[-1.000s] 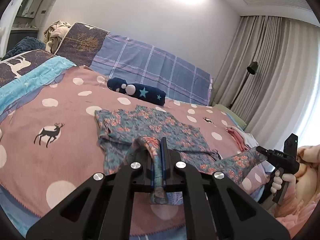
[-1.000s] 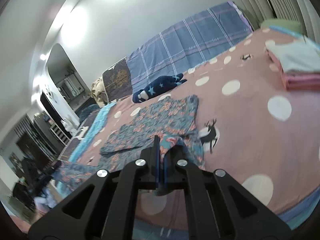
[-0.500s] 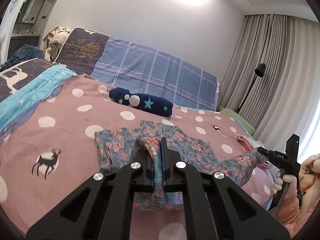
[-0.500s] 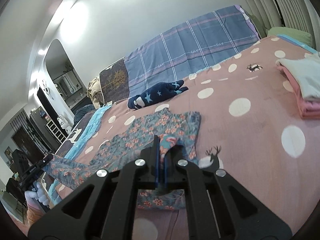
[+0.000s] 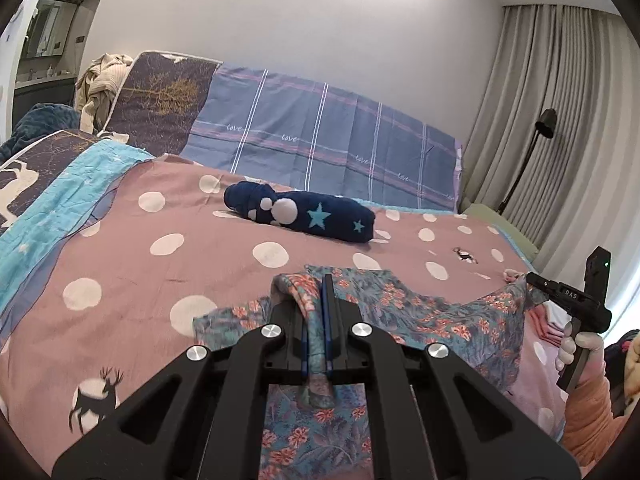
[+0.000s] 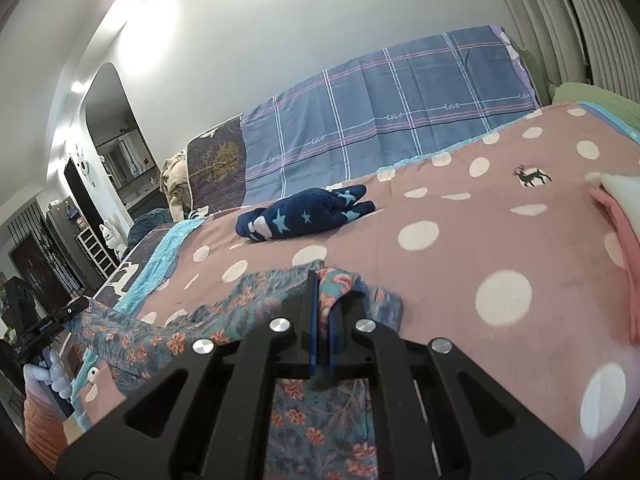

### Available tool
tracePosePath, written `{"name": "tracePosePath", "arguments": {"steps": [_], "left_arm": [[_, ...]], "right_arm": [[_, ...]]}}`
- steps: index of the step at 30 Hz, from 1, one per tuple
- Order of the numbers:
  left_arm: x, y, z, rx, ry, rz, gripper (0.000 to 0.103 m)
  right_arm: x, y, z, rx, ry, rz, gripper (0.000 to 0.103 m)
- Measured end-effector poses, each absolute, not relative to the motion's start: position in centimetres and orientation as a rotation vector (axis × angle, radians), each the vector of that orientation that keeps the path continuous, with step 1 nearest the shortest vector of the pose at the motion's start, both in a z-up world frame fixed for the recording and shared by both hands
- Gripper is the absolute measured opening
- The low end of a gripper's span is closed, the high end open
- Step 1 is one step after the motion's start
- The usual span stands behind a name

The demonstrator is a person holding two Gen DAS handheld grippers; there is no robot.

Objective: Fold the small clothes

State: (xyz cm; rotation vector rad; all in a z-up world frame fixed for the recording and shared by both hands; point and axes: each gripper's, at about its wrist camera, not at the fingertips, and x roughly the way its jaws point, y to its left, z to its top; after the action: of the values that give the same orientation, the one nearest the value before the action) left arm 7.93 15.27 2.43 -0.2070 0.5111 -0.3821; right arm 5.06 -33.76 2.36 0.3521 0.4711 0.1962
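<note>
Floral garment: one, teal with orange blossoms, partly lifted off the pink spotted bedspread, near edge raised, far part trailing on the cover.

Left gripper: clamped on one edge of the garment, cloth pinched between the blue pads and hanging out behind them. Right gripper: likewise closed on the opposite edge, fabric bunched over the jaw tips.

Step in hand, as judged: carrying the near hem forward over the rest to make a fold. To do well: keep both grips level and equally far forward, hold the span between them lightly taut so the edge lands straight, lay it onto the far portion before letting go, avoid dragging the lower layer along the cover.

Count of surrounding items:
- Navy star-patterned bundle: one, farther up the bed, well apart from the garment.
- Stack of folded pink and white clothes: one stack, on the bed to the right; number of pieces cannot be told.
- Plaid blue pillow cover: one, at the bedhead.
- Dark tree-print pillow: one, beside it.
- Floor lamp: one, by the curtains.
- Grippers: two. Hands seen: two, one on each handle.
</note>
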Motion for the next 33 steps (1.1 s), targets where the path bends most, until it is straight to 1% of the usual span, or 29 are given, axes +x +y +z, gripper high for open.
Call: {"name": "tracePosePath", "arguments": {"steps": [3,8,12,15,18,22,24,26,27,29,33], "left_arm": [[11.4,15.0,1.3,-0.206,0.541,-0.362,0.005],[17.5,15.3,-3.0,-0.260,0.635,-0.310,0.005],[21.0,15.5,-7.1,-0.279,0.737,-0.260,0.005],[22.7,15.5,-10.6,-0.264,0.826,-0.218,0.005],[22.9,15.9,-11.7,-0.285,0.857,-0.222,0.005],[22.4,16.1,-10.9,-0.282,0.833,-0.232,0.009],[21.9,16.1,-10.5,-0.286,0.822,-0.238,0.011],[21.1,16.2,-9.9,-0.306,0.809,-0.260,0.015],[20.5,16.3,-9.6,-0.313,0.805,-0.270,0.016],[19.7,16.1,-9.2,-0.308,0.807,-0.278,0.024],[18.4,15.7,-9.3,-0.285,0.853,-0.307,0.025]], "right_arm": [[7.8,-33.8,1.9,0.340,0.492,0.191,0.004],[13.2,-33.9,-0.5,0.325,0.577,0.172,0.004],[17.9,-33.6,-4.7,0.333,0.707,0.157,0.004],[19.9,-33.2,-7.6,0.332,0.780,0.144,0.005],[20.6,-33.6,-9.3,0.357,0.815,0.138,0.007],[20.3,-33.8,-9.1,0.361,0.813,0.152,0.008],[19.8,-33.7,-8.5,0.347,0.800,0.157,0.014],[19.0,-33.7,-7.7,0.334,0.789,0.168,0.034],[18.3,-33.6,-7.3,0.316,0.782,0.172,0.035],[17.3,-33.3,-6.6,0.263,0.774,0.176,0.035],[15.9,-32.5,-6.4,0.158,0.784,0.169,0.035]]}}
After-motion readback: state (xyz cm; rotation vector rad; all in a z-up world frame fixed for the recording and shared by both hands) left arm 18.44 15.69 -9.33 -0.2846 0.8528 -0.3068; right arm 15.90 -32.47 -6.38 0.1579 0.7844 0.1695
